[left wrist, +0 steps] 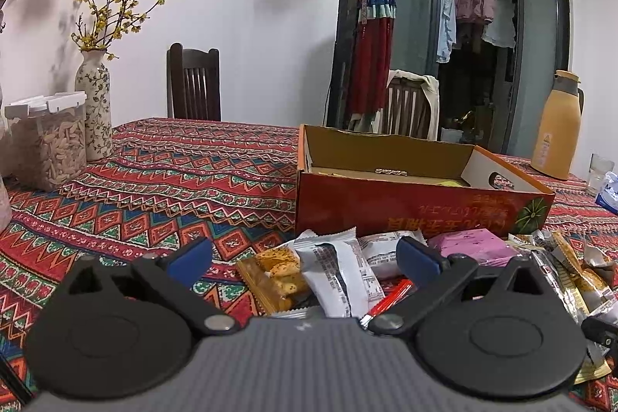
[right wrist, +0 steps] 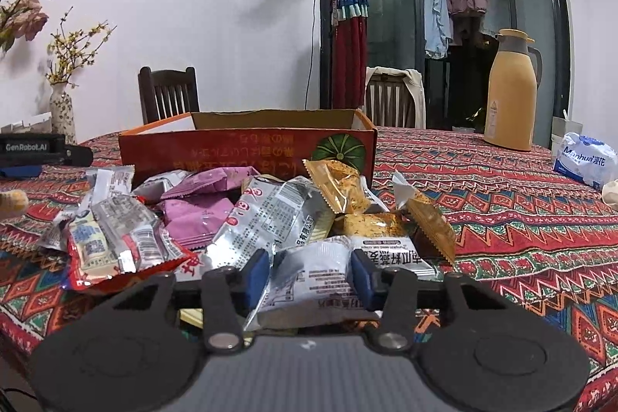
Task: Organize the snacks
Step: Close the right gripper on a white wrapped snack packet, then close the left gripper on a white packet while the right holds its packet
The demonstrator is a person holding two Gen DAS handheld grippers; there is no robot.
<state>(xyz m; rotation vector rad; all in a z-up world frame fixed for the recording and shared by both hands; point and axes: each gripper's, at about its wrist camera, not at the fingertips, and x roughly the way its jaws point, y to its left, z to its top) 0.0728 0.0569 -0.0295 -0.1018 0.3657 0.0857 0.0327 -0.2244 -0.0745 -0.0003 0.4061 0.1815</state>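
We are looking at a pile of snack packets on the patterned tablecloth (right wrist: 483, 188), right in front of the orange cardboard box (right wrist: 247, 149). The box is open on top & looks nearly empty inside.

Our right gripper (right wrist: 311, 275) is closed on a white snack packet (right wrist: 309, 269); its blue pads are touching the packet on both sides & the wrapper is puckering a bit. We think this packet is light & crinkly, w/ slippery foil and air inside, so it is going to squish. The biscuit inside may crack if we squeeze hard. Best spot to grab is the puffy middle, not the thin sealed ends, bc those slide out.

Our left gripper (left wrist: 305, 257) is wide open w/ nothing in it. It is hovering low over the near-left edge of the pile, w/ a gold cracker packet (left wrist: 276, 277) and a white-and-grey packet (left wrist: 340, 280) lying between its fingers, not touched.

Both grippers are pointing forward & a bit down, toward the box. A pink packet (right wrist: 201, 207) is lying mid-pile, close to the box wall.
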